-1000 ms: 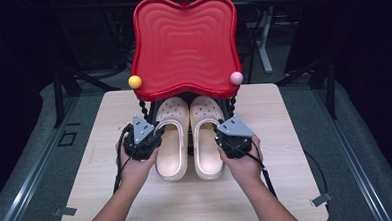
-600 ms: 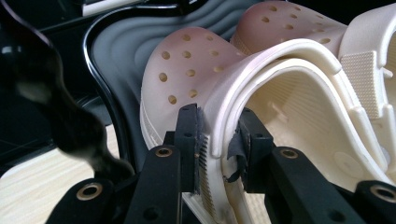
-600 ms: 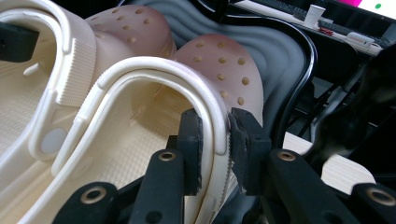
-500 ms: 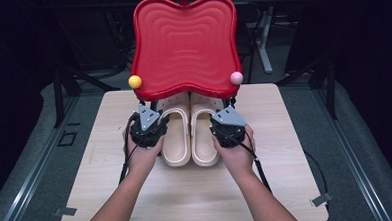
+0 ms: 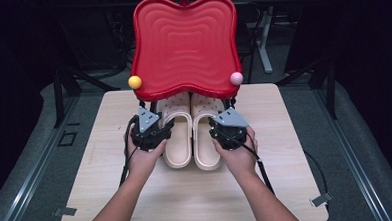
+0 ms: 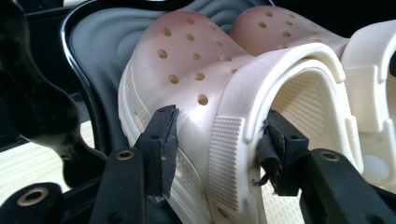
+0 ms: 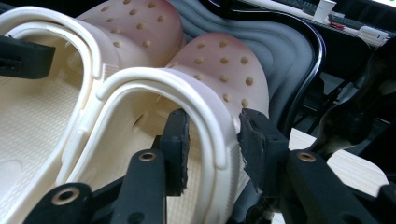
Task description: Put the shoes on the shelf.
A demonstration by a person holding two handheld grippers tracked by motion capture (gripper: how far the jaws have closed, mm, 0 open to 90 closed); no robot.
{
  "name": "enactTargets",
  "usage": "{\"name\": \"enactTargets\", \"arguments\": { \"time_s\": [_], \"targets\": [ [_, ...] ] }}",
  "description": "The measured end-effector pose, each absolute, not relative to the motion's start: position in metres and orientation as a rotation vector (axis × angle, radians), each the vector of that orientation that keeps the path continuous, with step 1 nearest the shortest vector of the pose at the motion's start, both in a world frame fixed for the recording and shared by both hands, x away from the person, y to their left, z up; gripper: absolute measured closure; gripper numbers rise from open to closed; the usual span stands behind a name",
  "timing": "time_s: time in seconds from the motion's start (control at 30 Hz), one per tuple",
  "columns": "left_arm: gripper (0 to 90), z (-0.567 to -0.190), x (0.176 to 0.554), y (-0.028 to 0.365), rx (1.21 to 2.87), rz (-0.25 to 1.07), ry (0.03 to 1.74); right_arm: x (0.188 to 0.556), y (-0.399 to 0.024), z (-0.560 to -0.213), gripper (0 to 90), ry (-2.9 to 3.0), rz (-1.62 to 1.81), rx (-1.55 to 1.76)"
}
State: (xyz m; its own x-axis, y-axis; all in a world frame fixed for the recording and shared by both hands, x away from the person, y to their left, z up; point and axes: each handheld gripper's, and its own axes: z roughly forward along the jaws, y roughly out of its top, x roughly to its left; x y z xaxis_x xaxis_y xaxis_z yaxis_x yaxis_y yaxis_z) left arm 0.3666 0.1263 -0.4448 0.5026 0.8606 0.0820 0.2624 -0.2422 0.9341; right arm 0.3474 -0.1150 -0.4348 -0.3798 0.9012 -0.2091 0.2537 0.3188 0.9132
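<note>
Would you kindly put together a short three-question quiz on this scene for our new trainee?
1. True or false: the two clogs lie side by side with their toes under the red tray.
2. Which ball sits at the tray's left corner in the high view: A yellow ball, B pink ball?
3. How do the jaws of the left gripper and right gripper stand?

Key: 1 true. 2 A. 3 Both have just been opening; each straddles a clog's side wall without pressing on it.
</note>
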Motion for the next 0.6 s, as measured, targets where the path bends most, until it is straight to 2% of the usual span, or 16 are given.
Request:
{"name": "enactTargets", "arguments": {
  "time_s": [0.6],
  "targets": [
    [51.7, -0.4439, 0.3615, 0.1315, 1.756, 0.74, 0.963, 0.341, -0.1218, -0.4416, 61.2, 1.838, 1.09, 1.031]
  ]
}}
